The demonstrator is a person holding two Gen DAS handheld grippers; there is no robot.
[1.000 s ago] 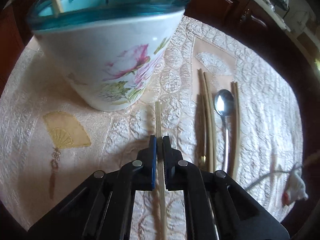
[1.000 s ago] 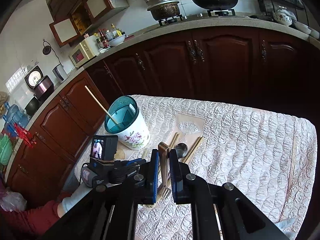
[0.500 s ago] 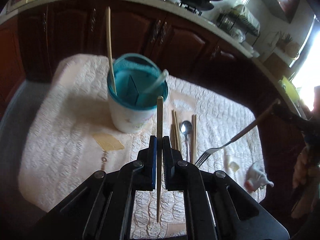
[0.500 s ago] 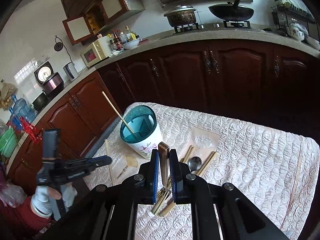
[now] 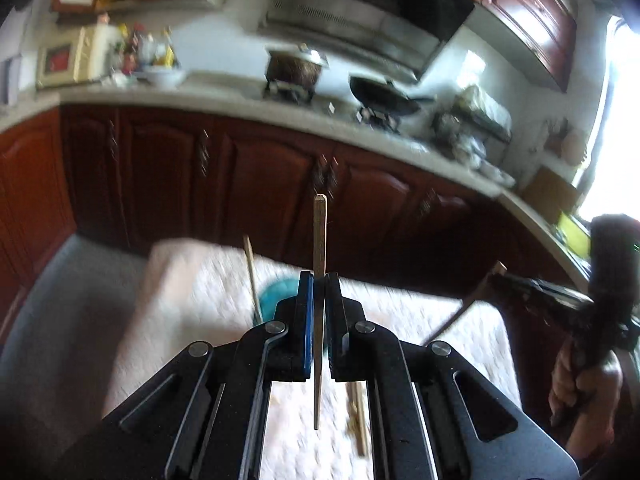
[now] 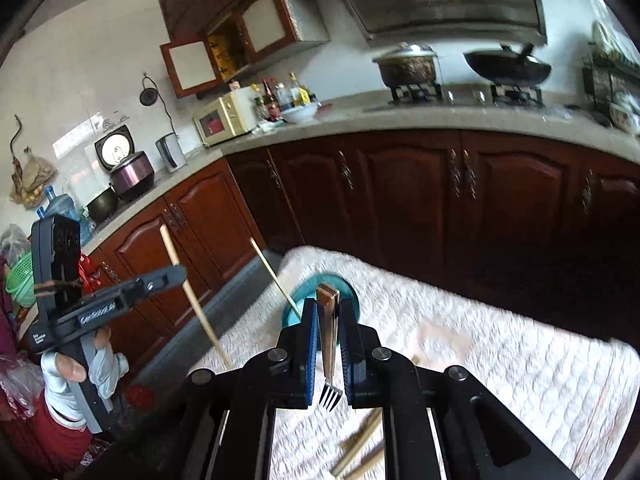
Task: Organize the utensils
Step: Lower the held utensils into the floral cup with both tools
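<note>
Gripping a single chopstick (image 5: pixel 320 240) upright between clamped jaws, the left gripper (image 5: pixel 316 280) hangs above the quilted table (image 5: pixel 192 280), near the teal utensil holder (image 5: pixel 276 292). The right gripper (image 6: pixel 329 308), likewise closed, holds a fork (image 6: pixel 329 344), tines toward the camera. More chopsticks (image 6: pixel 360 448) lie on the cloth.

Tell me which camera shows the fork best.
The right wrist view. There the fork sits front and centre, clamped in the right gripper, handle end up and tines hanging below the pads. The left wrist view catches only its slanted handle off to the right, blurred, with the tines hidden.
</note>
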